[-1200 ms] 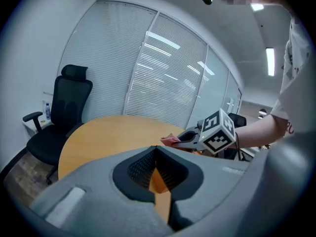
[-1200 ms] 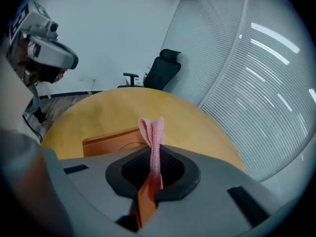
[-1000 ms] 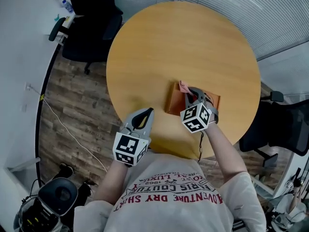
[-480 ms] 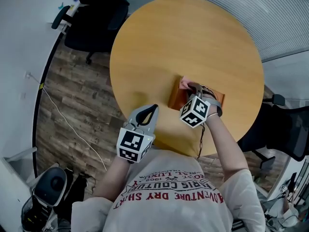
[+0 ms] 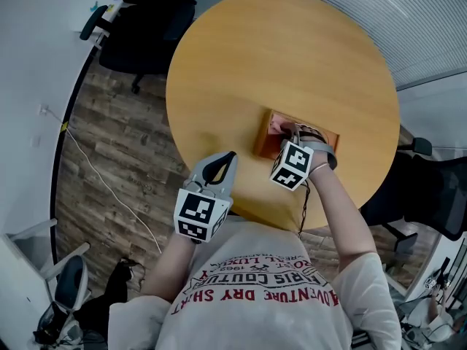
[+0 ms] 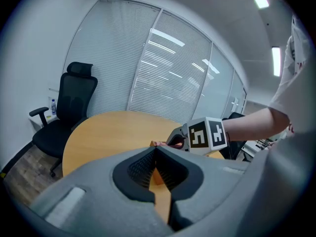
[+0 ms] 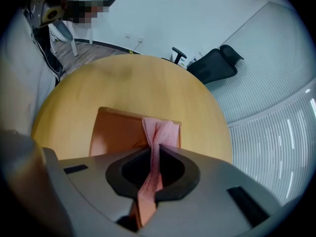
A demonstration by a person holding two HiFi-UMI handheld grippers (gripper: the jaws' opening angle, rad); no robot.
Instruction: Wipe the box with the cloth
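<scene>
Shirt: person's white tee [image 5: 255, 297] w/ red print, nearest the head cam, bottom of head view.
L gripper: left gripper [image 5: 228, 159] sits over the near edge of the table, well left of the box. Jaws pressed together, nothing btwn them (its own view shows the two dark pads meeting at the tip [image 6: 157, 149]). Can't tell if it touches the tabletop.
R gripper: right gripper [image 5: 289, 132] is over the box, marker cube facing up. Jaws closed on the cloth, which runs as a thin strip down the gap [image 7: 154, 149].
Cloth: pink cloth [image 7: 159, 130], bunched into a narrow fold. Its free end spreads a bit past the jaw tips and lies on the box top near the far edge. In the head view only a small pink bit shows [image 5: 278, 127] beside the jaw tips.
Box: flat orange-brown box [image 5: 264, 133] lies on the table, on the person's right and close to the near edge. Its top faces up [image 7: 118, 132], approx. half covered by the gripper in the head view.
Table: round light-wood table [image 5: 277, 57].
Chair: black office chair [image 5: 146, 28] beyond the table's far-left edge, on the wood-plank floor [image 5: 124, 144].
Blinds: pale blinds [image 6: 163, 78] on the windows behind the table.
</scene>
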